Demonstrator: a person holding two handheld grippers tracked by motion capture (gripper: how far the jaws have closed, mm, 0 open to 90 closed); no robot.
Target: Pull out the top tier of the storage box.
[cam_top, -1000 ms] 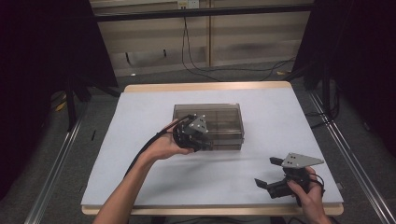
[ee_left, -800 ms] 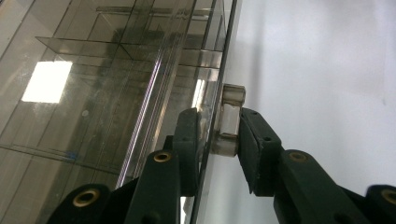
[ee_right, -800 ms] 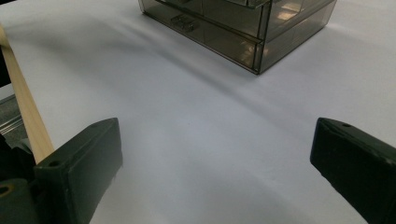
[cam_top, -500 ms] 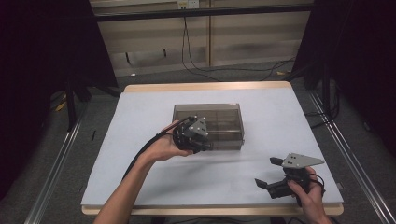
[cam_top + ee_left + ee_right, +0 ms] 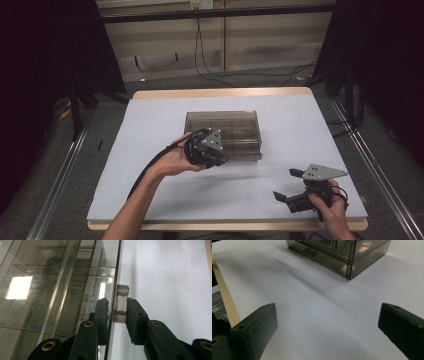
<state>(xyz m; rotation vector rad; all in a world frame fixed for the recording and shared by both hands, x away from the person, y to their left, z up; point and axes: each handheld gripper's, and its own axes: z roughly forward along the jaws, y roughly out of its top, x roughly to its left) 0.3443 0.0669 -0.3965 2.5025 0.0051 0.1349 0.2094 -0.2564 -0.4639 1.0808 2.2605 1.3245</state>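
At a white-covered tabletop (image 5: 150, 150), we see a person's left gripper (image 5: 214, 156) pressed against the front of a smoked, see-through plastic drawer box (image 5: 235, 125) that sits near the middle of the surface. In the left gripper view its two black jaws stand on either side of a small clear knob (image 5: 121, 303) fixed to the drawer front (image 5: 62, 290): one jaw lies against the panel's inner side, the other just meets the knob, so we judge the gripper closed, or very nearly so, on the knob and the panel edge. The right gripper (image 5: 295, 187) hangs low over the near right corner of the tabletop, well apart from the box, its jaws spread wide with nothing between them; its own view looks across bare white sheet toward the box's corner (image 5: 349, 270). We judge the step in hand to be pulling a drawer. The risk is plain: the knob is small and smooth, and a pull off its axis could let the jaws slip free. With no second gripper bracing the light box, the whole unit could slide toward the person instead of the drawer opening.
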